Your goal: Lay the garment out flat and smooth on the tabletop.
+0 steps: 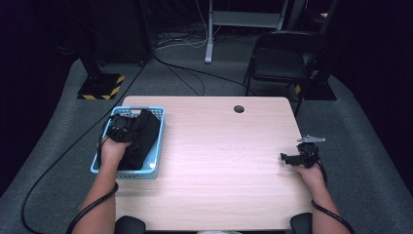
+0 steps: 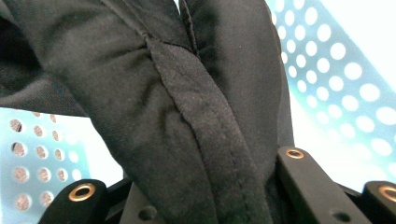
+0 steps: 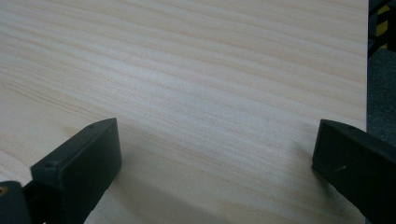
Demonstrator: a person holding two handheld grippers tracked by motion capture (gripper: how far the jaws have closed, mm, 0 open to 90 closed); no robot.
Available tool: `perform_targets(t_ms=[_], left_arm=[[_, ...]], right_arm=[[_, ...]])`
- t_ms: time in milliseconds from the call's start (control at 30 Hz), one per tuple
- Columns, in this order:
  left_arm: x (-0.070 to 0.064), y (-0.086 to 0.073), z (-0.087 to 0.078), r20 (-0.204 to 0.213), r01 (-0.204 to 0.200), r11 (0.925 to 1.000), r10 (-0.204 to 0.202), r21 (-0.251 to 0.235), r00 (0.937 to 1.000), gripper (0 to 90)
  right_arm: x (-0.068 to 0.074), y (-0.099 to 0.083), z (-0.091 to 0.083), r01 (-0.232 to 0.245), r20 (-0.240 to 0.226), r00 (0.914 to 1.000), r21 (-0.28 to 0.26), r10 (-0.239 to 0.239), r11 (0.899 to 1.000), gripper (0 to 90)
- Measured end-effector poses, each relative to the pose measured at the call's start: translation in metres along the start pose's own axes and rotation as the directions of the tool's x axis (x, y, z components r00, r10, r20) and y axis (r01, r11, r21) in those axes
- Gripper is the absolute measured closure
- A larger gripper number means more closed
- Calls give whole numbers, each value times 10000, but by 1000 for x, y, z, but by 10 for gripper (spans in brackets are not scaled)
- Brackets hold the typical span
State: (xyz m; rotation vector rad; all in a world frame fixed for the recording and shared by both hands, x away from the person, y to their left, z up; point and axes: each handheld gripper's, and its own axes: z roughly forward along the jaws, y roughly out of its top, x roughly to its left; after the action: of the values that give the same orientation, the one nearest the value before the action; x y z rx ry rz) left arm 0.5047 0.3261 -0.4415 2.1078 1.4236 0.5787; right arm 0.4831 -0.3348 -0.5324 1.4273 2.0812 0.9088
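High view: counter [image 1: 214, 161] evenly lit from overhead, room around it dark, corners falling to near black. Soft, low-resolution detail. Left gripper view: black cloth [image 2: 154, 107] close and soft, basket wall [image 2: 345, 88] behind blown out, holes blurred. Right gripper view: wood grain sharp far off; soft shadows under the fingers [image 3: 79, 172].
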Motion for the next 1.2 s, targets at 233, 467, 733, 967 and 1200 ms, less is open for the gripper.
perform_targets(t_ms=[233,467,733,967,1200], left_arm=[[3,5,-13,-101,20,9997,-22,-229,9999,700],[5,11,-25,-286,-39,9994,29,-342,9996,701],[6,18,-40,-399,-107,9983,84,-575,9992,701],[5,25,-42,-396,-133,9977,107,-667,9992,701],[1,35,-47,-390,-263,9972,237,-699,9990,701]], right_arm=[[0,0,0,-2,2,10000,0,2,10000,3],[0,0,0,-3,7,10000,-2,3,10000,4],[0,0,0,-2,7,10000,-3,2,10000,4],[0,0,0,2,13,10000,3,-2,10000,5],[0,0,0,2,18,10000,3,-2,10000,6]])
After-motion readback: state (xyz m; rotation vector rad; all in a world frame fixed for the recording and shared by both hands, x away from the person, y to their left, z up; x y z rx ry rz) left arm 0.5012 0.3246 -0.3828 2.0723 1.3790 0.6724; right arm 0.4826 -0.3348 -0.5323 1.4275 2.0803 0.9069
